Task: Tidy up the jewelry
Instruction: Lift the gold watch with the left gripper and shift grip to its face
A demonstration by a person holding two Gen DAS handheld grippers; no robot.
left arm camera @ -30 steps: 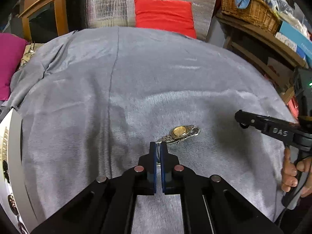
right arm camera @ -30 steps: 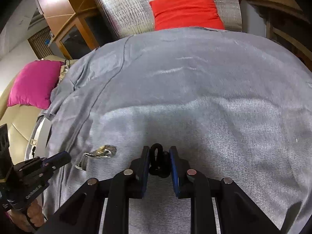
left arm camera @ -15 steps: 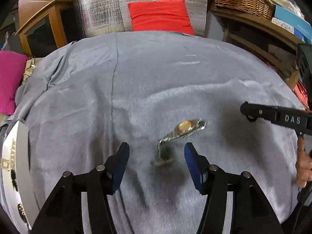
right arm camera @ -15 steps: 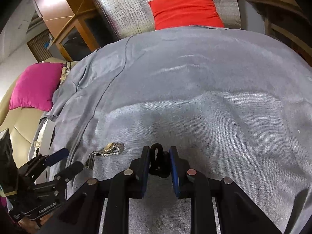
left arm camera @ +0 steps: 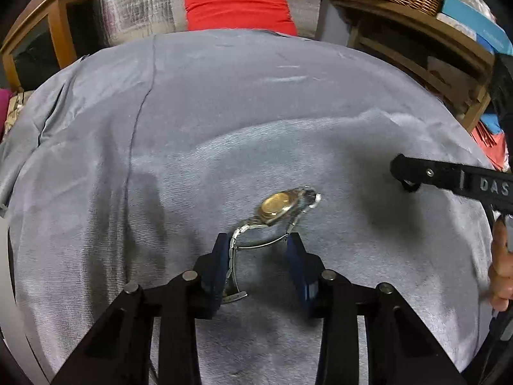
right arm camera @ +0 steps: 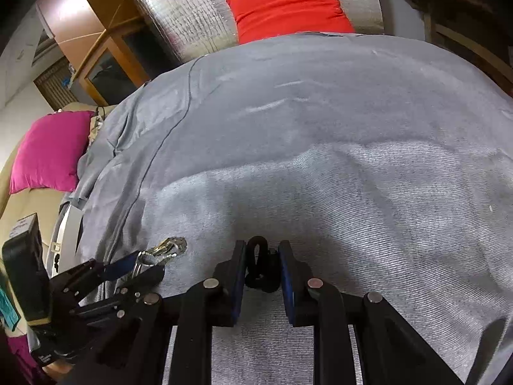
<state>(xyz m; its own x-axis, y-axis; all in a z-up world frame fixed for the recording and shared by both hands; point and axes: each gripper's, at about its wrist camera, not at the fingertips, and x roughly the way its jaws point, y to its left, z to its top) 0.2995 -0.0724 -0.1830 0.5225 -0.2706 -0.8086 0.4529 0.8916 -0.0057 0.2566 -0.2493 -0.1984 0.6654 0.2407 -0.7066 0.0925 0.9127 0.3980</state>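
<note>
"DAS" on right gripper [left arm camera: 407, 181]

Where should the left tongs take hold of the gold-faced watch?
On the raised metal bracelet loop of the gold-faced silver-band watch, approached from the near side along the grey cloth. The band arches up between the open left tongs, while the flat case offers little to pinch.

Gold-faced watch [left arm camera: 276, 208] with silver link bracelet, flat on grey cloth [left arm camera: 224, 122], clasp open.

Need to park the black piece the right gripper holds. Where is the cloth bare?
Bare grey cloth runs ahead and rightward of the right gripper, up to the red cushion. Crowded on its left: the watch lies between the open left gripper's fingers.
</note>
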